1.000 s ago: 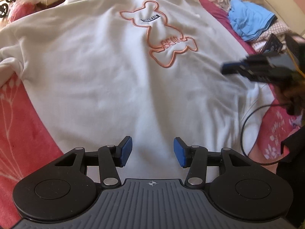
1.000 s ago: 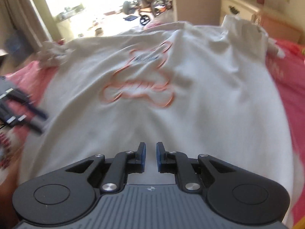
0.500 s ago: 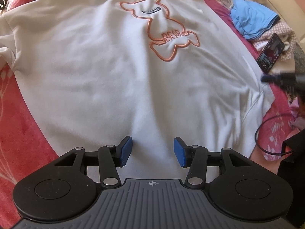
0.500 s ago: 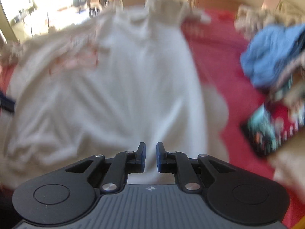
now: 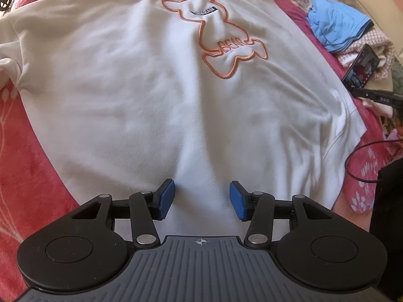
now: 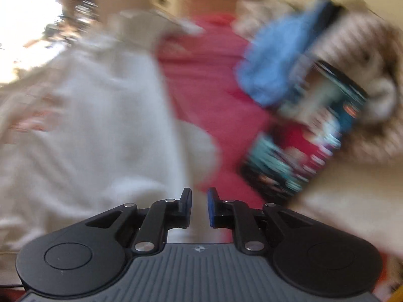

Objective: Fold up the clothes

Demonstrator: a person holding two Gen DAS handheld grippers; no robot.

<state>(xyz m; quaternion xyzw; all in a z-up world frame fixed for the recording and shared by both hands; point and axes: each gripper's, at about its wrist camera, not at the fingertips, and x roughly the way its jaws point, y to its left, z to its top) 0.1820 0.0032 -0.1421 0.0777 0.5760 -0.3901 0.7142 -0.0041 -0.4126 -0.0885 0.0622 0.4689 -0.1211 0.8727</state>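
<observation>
The left tongs [image 5: 200, 200] point steeply down, and their two blue pads [image 5: 165, 198] stand apart with nothing between them. The right tongs [image 6: 199, 207] also point down. Their pads are close together, with just a thin gap, and hold nothing. That picture is blurry.

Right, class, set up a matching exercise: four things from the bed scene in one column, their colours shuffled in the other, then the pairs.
Things:
1. shirt
2. bear outline
3. bedspread
4. crumpled top

Colours:
A. blue
B. white
C. orange
D. pinkish red

Pairs: 1-B, 2-C, 3-D, 4-A
</observation>
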